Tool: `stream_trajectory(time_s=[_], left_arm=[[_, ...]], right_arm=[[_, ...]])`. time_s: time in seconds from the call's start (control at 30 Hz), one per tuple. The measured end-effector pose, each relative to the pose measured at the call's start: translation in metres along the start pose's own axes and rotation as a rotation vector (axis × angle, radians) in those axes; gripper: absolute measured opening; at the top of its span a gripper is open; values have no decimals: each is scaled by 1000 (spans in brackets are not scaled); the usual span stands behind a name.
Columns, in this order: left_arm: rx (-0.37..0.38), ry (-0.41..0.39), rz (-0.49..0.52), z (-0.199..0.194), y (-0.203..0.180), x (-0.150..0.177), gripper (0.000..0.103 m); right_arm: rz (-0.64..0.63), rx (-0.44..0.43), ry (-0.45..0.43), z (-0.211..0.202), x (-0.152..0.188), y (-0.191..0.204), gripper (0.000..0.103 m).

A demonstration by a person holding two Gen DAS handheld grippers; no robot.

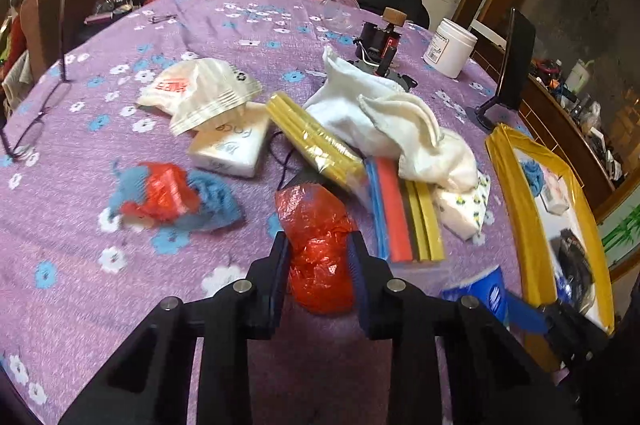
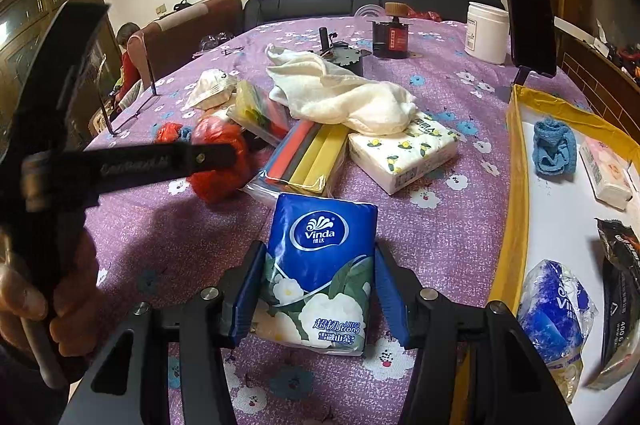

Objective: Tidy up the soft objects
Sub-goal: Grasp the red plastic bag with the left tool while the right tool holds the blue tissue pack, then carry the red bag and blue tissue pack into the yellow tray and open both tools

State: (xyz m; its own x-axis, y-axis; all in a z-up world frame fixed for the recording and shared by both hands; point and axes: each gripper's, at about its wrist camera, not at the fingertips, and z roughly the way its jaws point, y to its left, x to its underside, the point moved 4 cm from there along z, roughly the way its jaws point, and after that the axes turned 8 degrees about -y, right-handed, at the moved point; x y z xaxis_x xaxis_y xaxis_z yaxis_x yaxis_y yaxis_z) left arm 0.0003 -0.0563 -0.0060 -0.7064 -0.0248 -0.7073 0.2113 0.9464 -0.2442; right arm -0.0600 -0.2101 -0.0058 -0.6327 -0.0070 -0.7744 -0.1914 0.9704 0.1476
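- Left gripper (image 1: 319, 257) clamped on a crumpled red plastic bag (image 1: 318, 249).
- Right gripper (image 2: 320, 289) squeezing a blue tissue pack (image 2: 320, 265) above the purple tabletop (image 2: 440, 217).

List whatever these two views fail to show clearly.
- Left wrist view: the blue yarn bundle with red plastic is motion-blurred, so its make-up is unclear.
- Left wrist view: the yellow-rimmed tray has its contents smeared and cut by the edge.
- Right wrist view: the red plastic bag is partly hidden behind the left gripper.
- Right wrist view: the black snack packet is cut off at the right edge.
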Motion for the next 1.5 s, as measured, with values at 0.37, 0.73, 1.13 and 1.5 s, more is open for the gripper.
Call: stream_trajectory(time_s=[0.37, 0.73, 1.13, 1.5], left_arm=[[9, -133, 25, -51, 3, 37, 28], [-13, -150, 67, -47, -3, 44, 28], [42, -170, 88, -58, -24, 39, 28], [154, -166, 139, -62, -77, 26, 27]], right_arm=[[-7, 8, -14, -3, -1, 1, 58], [4, 6, -20, -4, -1, 0, 58], [69, 5, -99, -34, -16, -25, 58], [207, 40, -183, -79, -36, -89, 58]])
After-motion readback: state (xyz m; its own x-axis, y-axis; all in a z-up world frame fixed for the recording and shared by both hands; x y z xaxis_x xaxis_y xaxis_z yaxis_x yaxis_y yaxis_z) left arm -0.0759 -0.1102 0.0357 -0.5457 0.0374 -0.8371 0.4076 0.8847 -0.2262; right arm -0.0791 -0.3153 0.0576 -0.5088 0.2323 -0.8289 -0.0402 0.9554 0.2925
